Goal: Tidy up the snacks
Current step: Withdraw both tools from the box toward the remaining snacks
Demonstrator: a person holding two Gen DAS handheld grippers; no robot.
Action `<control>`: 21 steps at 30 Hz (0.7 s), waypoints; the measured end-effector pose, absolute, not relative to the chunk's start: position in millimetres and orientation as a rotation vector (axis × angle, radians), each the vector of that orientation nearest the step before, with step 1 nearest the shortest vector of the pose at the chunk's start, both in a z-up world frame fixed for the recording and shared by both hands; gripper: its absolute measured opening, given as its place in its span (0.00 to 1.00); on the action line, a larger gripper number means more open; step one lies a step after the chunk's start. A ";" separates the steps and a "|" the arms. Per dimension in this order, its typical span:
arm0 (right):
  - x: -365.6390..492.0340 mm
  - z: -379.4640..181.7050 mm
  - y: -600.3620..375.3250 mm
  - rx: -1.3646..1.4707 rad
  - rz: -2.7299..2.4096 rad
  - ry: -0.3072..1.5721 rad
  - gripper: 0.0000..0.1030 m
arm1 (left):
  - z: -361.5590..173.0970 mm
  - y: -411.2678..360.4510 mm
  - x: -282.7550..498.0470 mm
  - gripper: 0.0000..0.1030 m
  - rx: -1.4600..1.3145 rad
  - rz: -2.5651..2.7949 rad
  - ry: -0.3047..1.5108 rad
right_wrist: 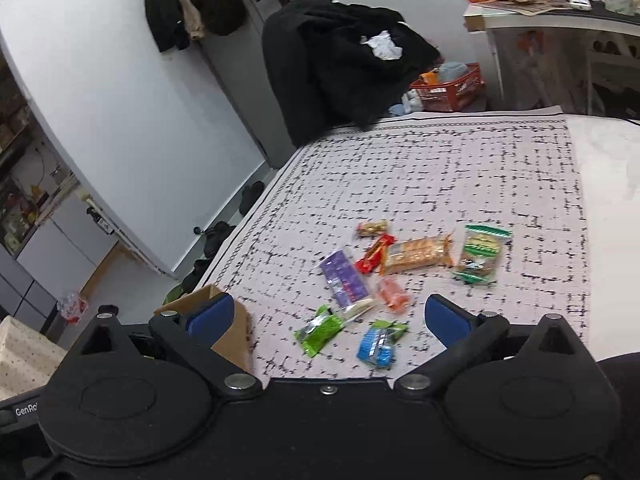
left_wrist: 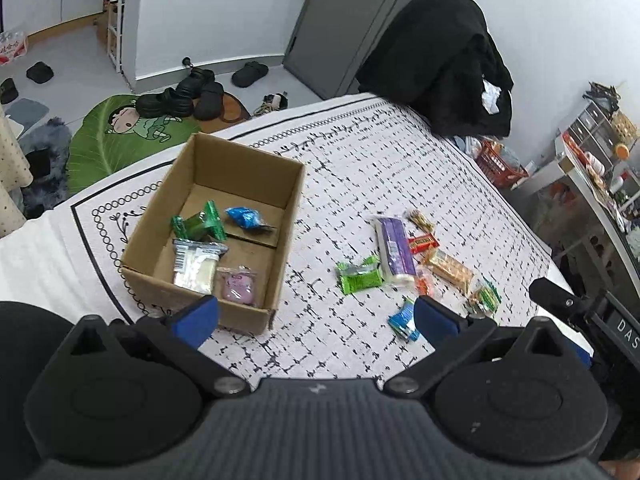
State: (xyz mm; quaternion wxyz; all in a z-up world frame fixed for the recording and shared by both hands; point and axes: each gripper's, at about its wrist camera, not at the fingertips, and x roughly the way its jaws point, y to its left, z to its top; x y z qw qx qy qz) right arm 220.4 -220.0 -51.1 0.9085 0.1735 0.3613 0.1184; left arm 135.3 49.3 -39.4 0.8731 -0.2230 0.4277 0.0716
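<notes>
A cardboard box (left_wrist: 288, 216) stands on the patterned tablecloth and holds several snacks: a green pack (left_wrist: 200, 224), a blue pack (left_wrist: 246, 218), a white pack (left_wrist: 196, 266) and a pink pack (left_wrist: 239, 287). Loose snacks lie to its right: a purple pack (left_wrist: 394, 252), a green pack (left_wrist: 359, 278), a blue pack (left_wrist: 403, 318) and others. My left gripper (left_wrist: 316, 318) is open and empty above the cloth by the box's near corner. My right gripper (right_wrist: 330, 320) is open and empty above the blue pack (right_wrist: 378, 346) and green pack (right_wrist: 320, 330); the box corner (right_wrist: 236, 332) sits by its left finger.
A chair draped with black clothes (left_wrist: 440, 64) stands at the table's far edge. Shoes and a green leaf mat (left_wrist: 108, 140) lie on the floor beyond the box. A red basket (right_wrist: 452, 88) and a cluttered counter (right_wrist: 560, 16) are at the right.
</notes>
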 end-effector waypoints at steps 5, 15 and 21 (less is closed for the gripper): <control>225.9 -55.6 -238.7 0.373 0.214 0.744 1.00 | -42.1 42.2 139.0 1.00 -0.465 0.167 0.902; 237.9 -75.7 -262.7 0.398 0.182 0.791 1.00 | -56.3 25.1 150.6 1.00 -0.468 0.138 0.924; 246.0 -90.9 -269.5 0.408 0.169 0.820 1.00 | -67.3 9.7 159.9 1.00 -0.475 0.097 0.935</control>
